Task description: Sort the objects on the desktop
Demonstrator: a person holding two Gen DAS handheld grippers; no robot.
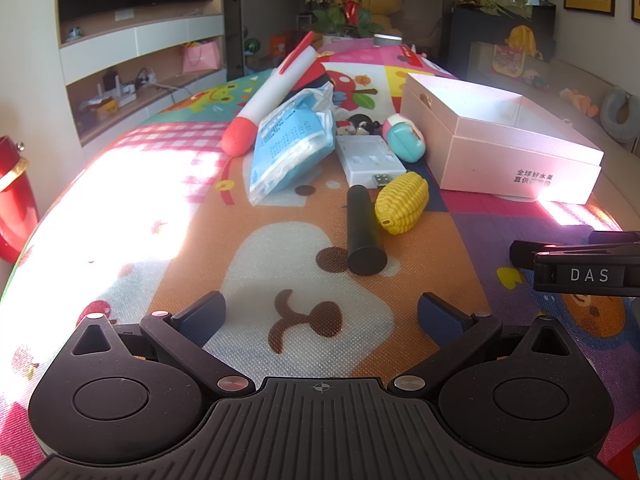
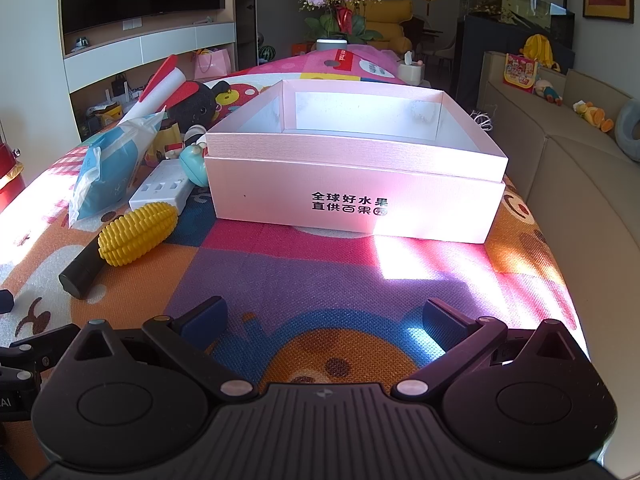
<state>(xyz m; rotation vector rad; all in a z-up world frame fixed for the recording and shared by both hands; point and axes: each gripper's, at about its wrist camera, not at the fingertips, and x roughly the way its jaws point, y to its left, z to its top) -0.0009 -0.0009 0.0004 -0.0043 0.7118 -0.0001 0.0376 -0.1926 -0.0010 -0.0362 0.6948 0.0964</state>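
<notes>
A pink open box (image 1: 500, 140) (image 2: 356, 168) stands on the cartoon mat, empty inside. Left of it lies a pile: a yellow corn toy (image 1: 401, 203) (image 2: 138, 234), a black cylinder (image 1: 364, 232) (image 2: 82, 274), a white USB hub (image 1: 368, 160) (image 2: 160, 192), a blue tissue pack (image 1: 288, 144) (image 2: 108, 168), a teal egg toy (image 1: 404, 138) (image 2: 194, 166) and a big red-white pen (image 1: 272, 96) (image 2: 160, 88). My left gripper (image 1: 322, 316) is open and empty, short of the black cylinder. My right gripper (image 2: 324, 320) is open and empty, in front of the box.
A black plush (image 2: 200, 104) and a small figure (image 1: 360, 124) lie behind the pile. The right gripper's side (image 1: 580, 264) shows at the right of the left wrist view. A sofa (image 2: 580, 168) runs along the right. A flower pot (image 2: 332, 32) stands at the far end.
</notes>
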